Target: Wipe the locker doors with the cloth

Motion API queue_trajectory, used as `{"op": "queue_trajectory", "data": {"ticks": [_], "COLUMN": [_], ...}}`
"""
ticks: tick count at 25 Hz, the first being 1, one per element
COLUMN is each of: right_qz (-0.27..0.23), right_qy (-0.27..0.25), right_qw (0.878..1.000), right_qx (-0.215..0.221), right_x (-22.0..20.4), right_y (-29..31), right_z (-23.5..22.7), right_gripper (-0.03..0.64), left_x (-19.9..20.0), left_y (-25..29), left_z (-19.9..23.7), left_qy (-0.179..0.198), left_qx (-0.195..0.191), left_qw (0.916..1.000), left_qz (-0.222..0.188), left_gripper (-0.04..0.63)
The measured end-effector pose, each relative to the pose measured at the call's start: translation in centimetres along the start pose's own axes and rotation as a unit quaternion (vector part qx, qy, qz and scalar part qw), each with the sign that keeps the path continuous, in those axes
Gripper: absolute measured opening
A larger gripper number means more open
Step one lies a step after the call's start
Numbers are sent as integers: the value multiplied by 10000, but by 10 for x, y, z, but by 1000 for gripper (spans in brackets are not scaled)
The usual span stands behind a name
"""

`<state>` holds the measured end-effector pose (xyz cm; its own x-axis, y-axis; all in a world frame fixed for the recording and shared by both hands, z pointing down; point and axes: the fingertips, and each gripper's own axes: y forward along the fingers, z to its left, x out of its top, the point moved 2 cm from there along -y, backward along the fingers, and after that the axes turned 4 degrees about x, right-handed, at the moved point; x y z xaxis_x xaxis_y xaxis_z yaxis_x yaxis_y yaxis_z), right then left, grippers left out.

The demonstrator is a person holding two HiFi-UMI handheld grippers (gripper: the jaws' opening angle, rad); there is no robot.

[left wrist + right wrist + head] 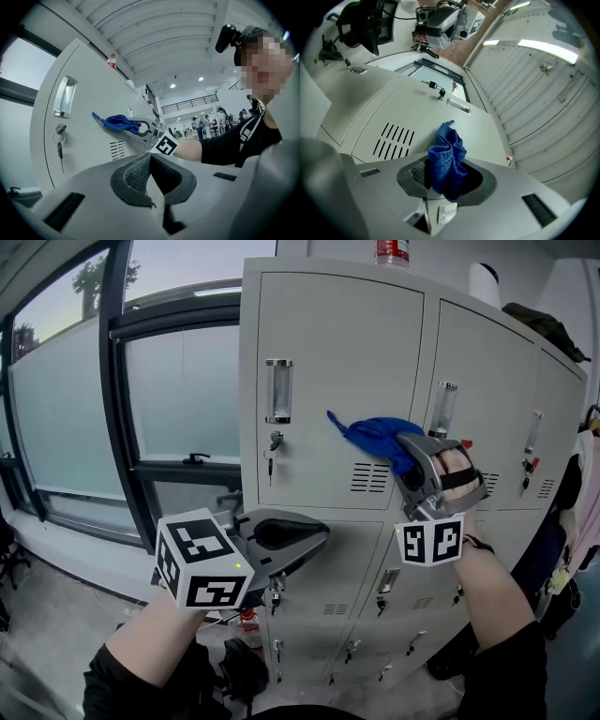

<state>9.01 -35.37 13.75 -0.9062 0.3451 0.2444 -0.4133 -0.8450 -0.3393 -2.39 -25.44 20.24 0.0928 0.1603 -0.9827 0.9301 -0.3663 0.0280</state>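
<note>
Locker door (337, 352): right gripper (405, 454) fingers clamp cloth (375, 435); left gripper (317, 532) clenched empty (per own view).

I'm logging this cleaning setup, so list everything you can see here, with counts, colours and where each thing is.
locker bank: one, pale grey, centre, many doors
cloth: one, blue, at the upper left door above its vents
keys: one bunch, metal, hanging from that door's lock
bottle: one, red label, on top of the lockers
window: one, dark frame, left of the lockers
left gripper: one, grey, shut and empty, low in front of the lockers
right gripper: one, grey, shut on the cloth
</note>
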Motion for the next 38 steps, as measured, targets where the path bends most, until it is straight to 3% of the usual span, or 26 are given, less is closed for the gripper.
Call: {"op": "queue_trajectory", "data": {"ticks": [11,19,38], "right_qz": [-1114,-1155,-118], "right_qy": [-352,-409,168], "right_qw": [9929,9920,9994], "right_qx": [204,289,286], "right_x": [110,134,18], "right_y": [20,46,-2], "right_z": [25,30,31], "right_gripper": [102,102,101], "left_x": [-3,-5,-2], "left_y": [-17,-29,-13], "left_z": [-2,1,-5], "left_qy": [13,-30,-38], "left_qx": [125,273,84], "left_qw": [9999,9996,10000], "left_qz": [22,25,-20], "left_gripper": [8,8,8]}}
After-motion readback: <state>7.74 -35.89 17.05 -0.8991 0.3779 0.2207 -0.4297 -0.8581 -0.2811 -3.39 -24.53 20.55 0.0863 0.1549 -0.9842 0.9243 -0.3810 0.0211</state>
